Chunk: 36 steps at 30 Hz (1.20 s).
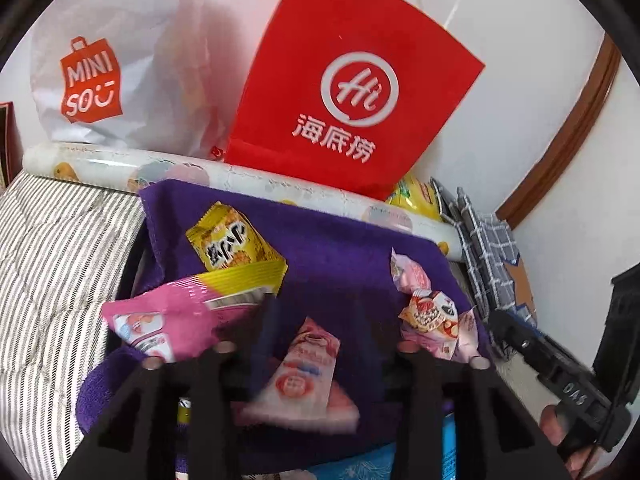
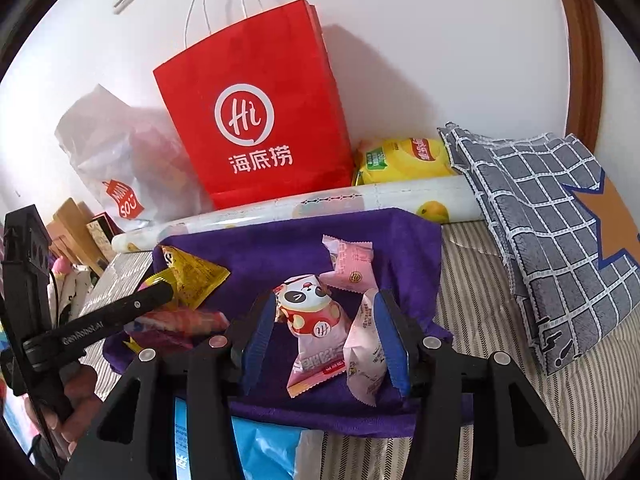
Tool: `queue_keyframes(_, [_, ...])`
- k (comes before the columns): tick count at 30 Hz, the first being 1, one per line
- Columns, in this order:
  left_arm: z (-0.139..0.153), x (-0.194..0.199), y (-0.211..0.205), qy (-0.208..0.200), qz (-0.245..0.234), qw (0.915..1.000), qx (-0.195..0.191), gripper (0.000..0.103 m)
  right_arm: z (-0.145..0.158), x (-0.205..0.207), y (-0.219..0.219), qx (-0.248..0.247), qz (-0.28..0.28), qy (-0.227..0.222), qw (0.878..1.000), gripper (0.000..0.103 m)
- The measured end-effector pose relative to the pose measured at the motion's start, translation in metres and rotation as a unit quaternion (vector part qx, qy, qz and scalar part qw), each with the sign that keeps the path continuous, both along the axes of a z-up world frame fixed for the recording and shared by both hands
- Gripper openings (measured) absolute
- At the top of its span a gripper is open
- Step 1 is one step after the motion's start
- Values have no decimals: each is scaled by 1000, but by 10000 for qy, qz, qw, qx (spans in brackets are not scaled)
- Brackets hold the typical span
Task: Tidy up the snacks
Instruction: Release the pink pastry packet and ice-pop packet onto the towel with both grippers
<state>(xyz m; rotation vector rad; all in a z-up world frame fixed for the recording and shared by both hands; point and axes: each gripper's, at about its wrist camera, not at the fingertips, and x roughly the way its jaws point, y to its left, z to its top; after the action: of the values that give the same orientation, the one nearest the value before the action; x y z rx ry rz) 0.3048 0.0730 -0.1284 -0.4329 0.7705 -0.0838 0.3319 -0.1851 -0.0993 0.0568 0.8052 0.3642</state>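
Left wrist view: a purple cloth (image 1: 340, 248) lies spread on a bed with a striped cover (image 1: 60, 240), and everything here is placed relative to that cloth. The left gripper (image 1: 332, 320) hangs over the cloth's near edge, its jaws apart. Between them, blurred, is a pale pink snack packet (image 1: 304, 376); no pad presses on it. On the cloth's left part a yellow snack packet (image 1: 232, 240) lies partly over a bright pink packet (image 1: 160, 320). On its right part sits a small heap of pink and white wrapped sweets (image 1: 432, 312). Behind the cloth lies a rolled printed sheet (image 1: 280, 188), and behind that stand a red paper bag (image 1: 352, 80) and a white plastic bag (image 1: 112, 60) against the wall.

Right wrist view: the right gripper (image 2: 328, 332) is over the cloth's (image 2: 280, 248) near half, jaws apart. Between its blue pads (image 2: 260, 336) are a panda-printed pink packet (image 2: 316, 320) and a pale pink packet (image 2: 364, 352) that lies against the right-hand pad; whether it is pinched cannot be told. One more pink packet (image 2: 352, 260) lies further back on the cloth. The left gripper (image 2: 160, 294) reaches in over the cloth's left side, near the yellow packet (image 2: 196, 276). A grey checked cushion (image 2: 540, 220) rests to the cloth's right.
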Motion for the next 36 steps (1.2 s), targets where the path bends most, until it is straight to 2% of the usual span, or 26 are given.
queue_keyframes(7, [11, -11, 9, -212, 122, 9997, -84, 56, -8, 5, 4, -160, -37, 173, 9997, 52])
queue_keyframes(9, [12, -12, 8, -175, 118, 9998, -33, 56, -9, 7, 6, -256, 9, 227, 9994, 63])
queue_keyframes(13, [14, -17, 1, -109, 26, 9996, 275, 58, -6, 4, 10, -546, -119, 9, 9984, 71])
queue_keyframes(16, [15, -22, -4, -81, 9, 9987, 498, 58, -3, 2, 10, -653, -218, -133, 9975, 73])
queue_keyframes(18, [16, -24, -6, -45, -14, 9983, 576, 59, -1, 0, 7, -684, -330, -234, 9968, 80])
queue_keyframes(25, [21, -29, -11, -25, 39, 9960, 894, 60, 5, -6, -4, -635, -644, -317, 9954, 80])
queue_keyframes(30, [28, -36, -15, -111, -23, 9956, 935, 62, 4, -27, -14, -731, -777, -132, 9942, 63])
queue_keyframes(36, [33, -43, -19, -145, -110, 9960, 875, 63, 9, -73, -28, -879, -736, -194, 9932, 63])
